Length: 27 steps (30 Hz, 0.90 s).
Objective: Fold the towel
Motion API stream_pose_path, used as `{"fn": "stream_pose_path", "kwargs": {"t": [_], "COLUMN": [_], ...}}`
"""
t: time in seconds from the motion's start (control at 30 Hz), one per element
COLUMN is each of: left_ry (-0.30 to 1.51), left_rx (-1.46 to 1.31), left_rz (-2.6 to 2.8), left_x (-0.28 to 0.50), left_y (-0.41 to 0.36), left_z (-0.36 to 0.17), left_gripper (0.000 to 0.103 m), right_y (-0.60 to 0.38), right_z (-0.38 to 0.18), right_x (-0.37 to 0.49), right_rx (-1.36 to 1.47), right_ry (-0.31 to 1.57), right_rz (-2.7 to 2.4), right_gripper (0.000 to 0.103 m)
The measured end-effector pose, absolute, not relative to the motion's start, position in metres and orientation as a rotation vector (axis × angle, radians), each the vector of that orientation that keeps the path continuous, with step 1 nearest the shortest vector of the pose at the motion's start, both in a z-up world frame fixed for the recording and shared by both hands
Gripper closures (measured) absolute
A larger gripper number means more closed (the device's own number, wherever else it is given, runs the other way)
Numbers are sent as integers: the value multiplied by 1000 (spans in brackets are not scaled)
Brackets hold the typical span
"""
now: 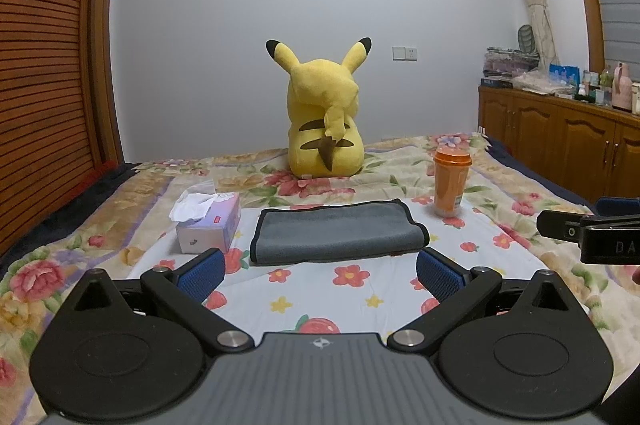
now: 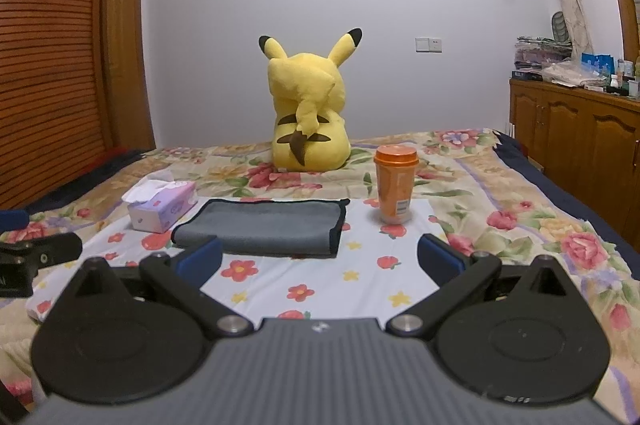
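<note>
We see the grey black-edged microfibre towel lying folded on the floral bed; both grippers' fingers spread wide, empty; little seems left.

Folded grey towel before spread tool

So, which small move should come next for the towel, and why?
Probably bring both open grippers, left gripper and right gripper, forward to the gray towel's near edge: it lies flat, already doubled, untouched ahead of them.

Home bedroom: floral bed, plush toy.
</note>
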<state>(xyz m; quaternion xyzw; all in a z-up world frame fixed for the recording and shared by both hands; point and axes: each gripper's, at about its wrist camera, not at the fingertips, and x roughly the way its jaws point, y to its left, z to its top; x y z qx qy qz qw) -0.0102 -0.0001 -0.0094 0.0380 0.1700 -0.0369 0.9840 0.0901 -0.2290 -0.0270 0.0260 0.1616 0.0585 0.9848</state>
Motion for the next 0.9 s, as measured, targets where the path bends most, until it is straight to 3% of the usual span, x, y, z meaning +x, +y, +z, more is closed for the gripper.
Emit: {"fn": "stream_pose_path", "kwargs": {"t": [0.9], "left_ry": [347], "left_rx": [84], "left_rz": [-73], "left_x": [-8], "left_y": [0], "left_z": [-11], "left_gripper": [0], "right_y": [-228], "right_z": [-27], "right_x": [90], "right_rx": [53], "right_ry": [326], "right_rz": [117], "right_gripper": [0]}}
